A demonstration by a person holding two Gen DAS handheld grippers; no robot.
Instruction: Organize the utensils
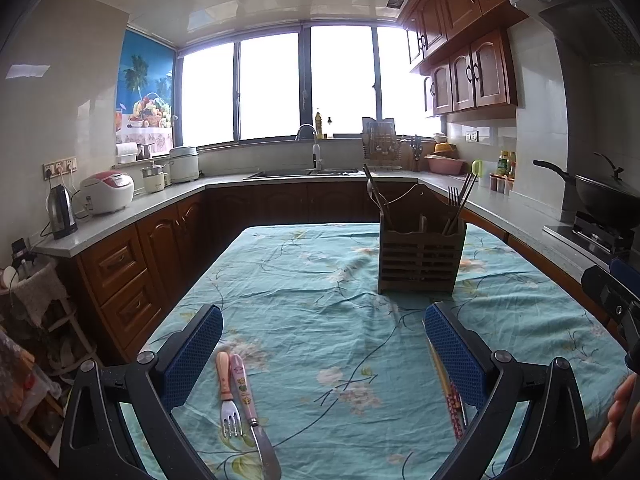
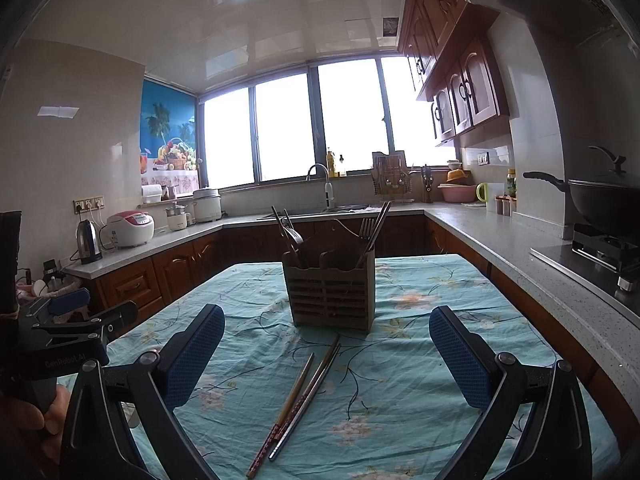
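Utensils loose on the desk fall into two groups. In the right wrist view, chopsticks (image 2: 298, 396) lie at lower centre of the frame, between the two fingers of the right gripper (image 2: 326, 354), with their long axis running from lower left to upper right, the upper tips pointing toward the utensil holder (image 2: 330, 294). The bundle appears to hold three or more sticks, lying close together; the exact count cannot be told. The right gripper is spread wide and holds nothing.

In the left wrist view, a small fork (image 1: 229, 398) with a pale wooden handle and a pink-handled knife (image 1: 252, 412) lie side by side at lower left of centre, just inside the left-hand finger of the left gripper (image 1: 322, 350). Both lie roughly along the gripper's line of sight, handles away from the camera, tines and blade toward it. The left gripper is likewise spread wide and empty. The same chopsticks show at lower right of that frame, partly hidden behind the right-hand finger.

The holder stands upright in mid-frame on the floral cloth of the desk (image 2: 460, 432), already carrying forks and chopsticks in its end compartments.

Judgement: each gripper has its own group directly ahead and below; the right is the nearer for the chopsticks, the left for fork and knife. A grasp calls for the fingers closing across the long axis.
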